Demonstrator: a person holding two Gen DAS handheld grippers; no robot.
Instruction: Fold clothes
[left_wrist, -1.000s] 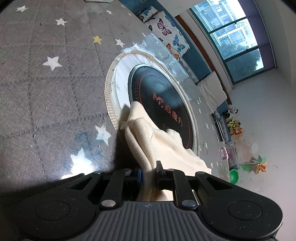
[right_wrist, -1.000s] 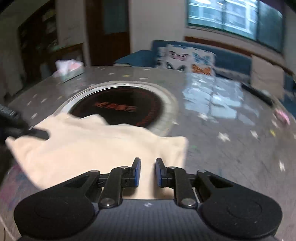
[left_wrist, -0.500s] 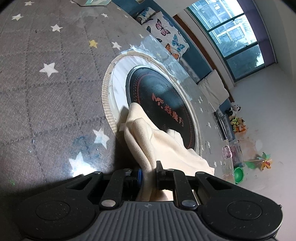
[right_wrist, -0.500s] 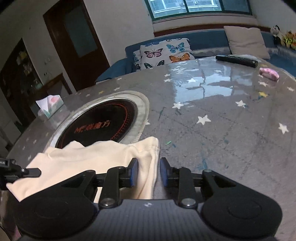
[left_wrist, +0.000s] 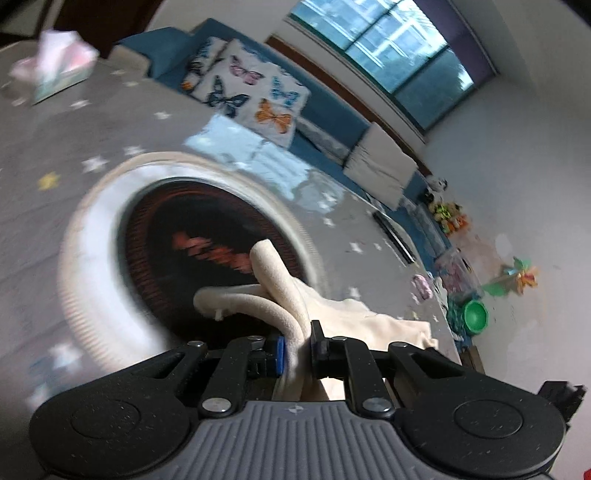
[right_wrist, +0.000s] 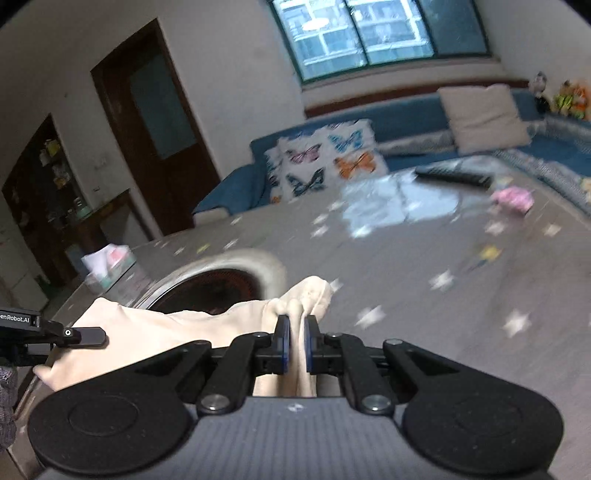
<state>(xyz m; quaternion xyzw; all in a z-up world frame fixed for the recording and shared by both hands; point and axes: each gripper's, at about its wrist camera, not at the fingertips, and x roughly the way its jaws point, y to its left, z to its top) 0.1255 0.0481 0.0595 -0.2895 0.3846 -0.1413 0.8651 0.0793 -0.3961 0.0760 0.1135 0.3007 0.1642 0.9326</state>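
While both hand-held grippers hold one cream garment (right_wrist: 155, 328) over the round hotplate (left_wrist: 207, 236) set into the star-patterned surface (right_wrist: 424, 266), the cloth hangs stretched between them, most likely so that one edge can be carried across and laid over the rest for a fold. The left hand-held gripper (left_wrist: 297, 345) pinches a thick rolled hem of the garment between its pads, jaws nearly together on the fabric. The right hand-held gripper (right_wrist: 296, 341) is pressed onto a bunched corner of the same cloth, which pokes out just past its fingertips on the side away from the hotplate.

Gripping two corners at once keeps the edge taut and stops the soft fabric from sagging onto the dark glass; judged from this, the fold is only starting, since the garment is still spread in one layer.

From the right wrist, the span of cloth running back toward the hotplate shows plainly, with the other tool at its far end and a bit of grey knitted sleeve (right_wrist: 7, 402) at the frame edge. That view also shows a tissue box (right_wrist: 109, 264) beyond the hotplate. The left wrist view instead shows the hem's roll up close, the red lettering on the hotplate, and a green bowl (left_wrist: 475, 316) on the floor, well beyond the hotplate.
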